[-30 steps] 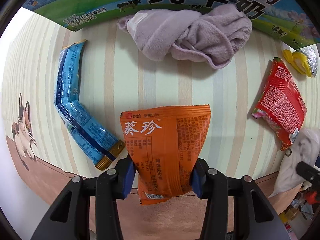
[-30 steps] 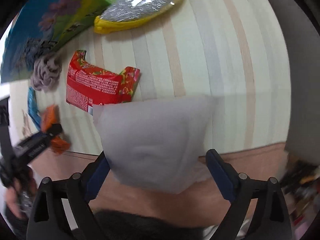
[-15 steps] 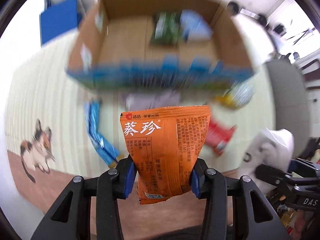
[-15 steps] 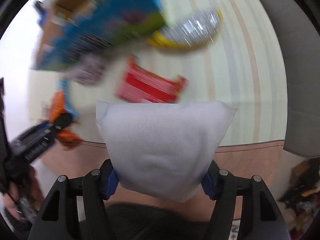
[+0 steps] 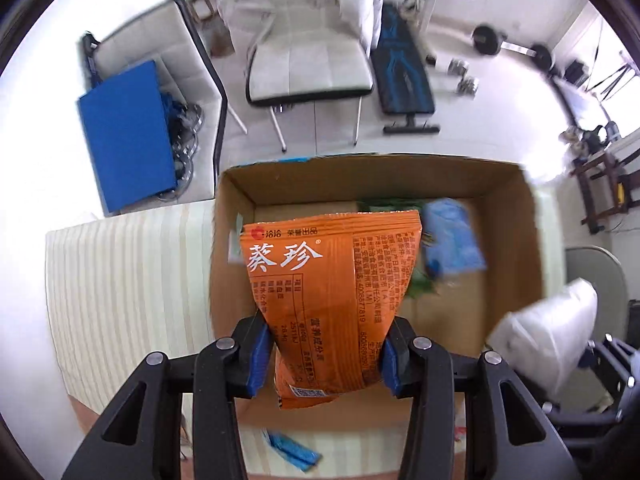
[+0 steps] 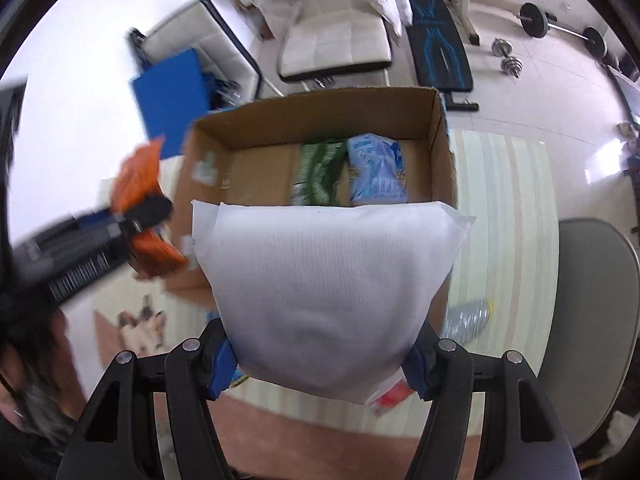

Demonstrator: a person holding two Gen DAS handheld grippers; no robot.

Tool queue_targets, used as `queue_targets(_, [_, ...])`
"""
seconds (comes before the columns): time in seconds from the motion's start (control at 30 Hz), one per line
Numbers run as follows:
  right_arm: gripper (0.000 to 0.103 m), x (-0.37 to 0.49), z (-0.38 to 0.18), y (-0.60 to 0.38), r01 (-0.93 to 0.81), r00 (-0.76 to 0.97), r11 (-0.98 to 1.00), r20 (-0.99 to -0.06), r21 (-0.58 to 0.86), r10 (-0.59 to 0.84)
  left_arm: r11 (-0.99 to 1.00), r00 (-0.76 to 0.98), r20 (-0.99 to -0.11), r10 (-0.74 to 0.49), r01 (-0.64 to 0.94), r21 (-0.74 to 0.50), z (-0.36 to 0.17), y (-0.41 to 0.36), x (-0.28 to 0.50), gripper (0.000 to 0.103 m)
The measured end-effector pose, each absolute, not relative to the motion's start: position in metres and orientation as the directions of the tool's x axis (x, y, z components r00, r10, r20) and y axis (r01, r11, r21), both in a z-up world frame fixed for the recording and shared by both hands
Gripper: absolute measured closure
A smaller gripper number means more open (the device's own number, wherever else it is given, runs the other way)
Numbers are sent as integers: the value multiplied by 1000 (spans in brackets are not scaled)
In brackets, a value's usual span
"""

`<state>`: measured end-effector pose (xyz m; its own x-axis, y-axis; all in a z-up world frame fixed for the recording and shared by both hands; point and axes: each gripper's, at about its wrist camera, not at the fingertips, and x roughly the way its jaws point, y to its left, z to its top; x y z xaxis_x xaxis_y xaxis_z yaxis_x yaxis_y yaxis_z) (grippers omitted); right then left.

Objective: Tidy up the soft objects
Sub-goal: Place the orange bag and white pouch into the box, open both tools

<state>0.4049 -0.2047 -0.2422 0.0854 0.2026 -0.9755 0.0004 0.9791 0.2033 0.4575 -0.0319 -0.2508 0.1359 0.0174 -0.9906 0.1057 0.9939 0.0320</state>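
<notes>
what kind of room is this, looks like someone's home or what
Most likely a room in a home that doubles as a workout space. Beyond the cardboard box on the striped tablecloth there is a weight bench, a barbell on the tiled floor, and a white padded chair.

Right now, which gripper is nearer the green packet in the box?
Left. The left gripper holds its orange packet over the cardboard box, overlapping the green packet; the right gripper sits back at the near wall.

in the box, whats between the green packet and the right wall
A blue packet lies between the green packet and the right wall of the cardboard box, clearest in the right wrist view.
</notes>
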Motion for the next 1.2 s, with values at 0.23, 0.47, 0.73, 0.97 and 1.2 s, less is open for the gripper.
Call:
queue_targets(0.23, [34,441,-327,-193,32,-62,992,-990,123,125,989,-67,-998,12,145,2,-345,-39,518,61])
queue_targets(0.47, [34,445,-383,-187,21,-151,998,-987,60,62,981,-127,-990,66,188,41,-382,-54,536,61])
queue_targets(0.73, [25,447,-409,-181,43,-197,997,-977,68,75,994,-185,-983,16,108,-4,-395,-50,540,58])
queue_targets(0.97, [6,447,-362,-179,44,-101,994,-989,103,107,996,-75,-997,-22,79,-28,-337,-36,526,13])
queue_targets(1.2, [0,434,-304,-173,-23,42,1000,-999,1,2,998,85,-995,-45,41,-42,-265,-21,471,0])
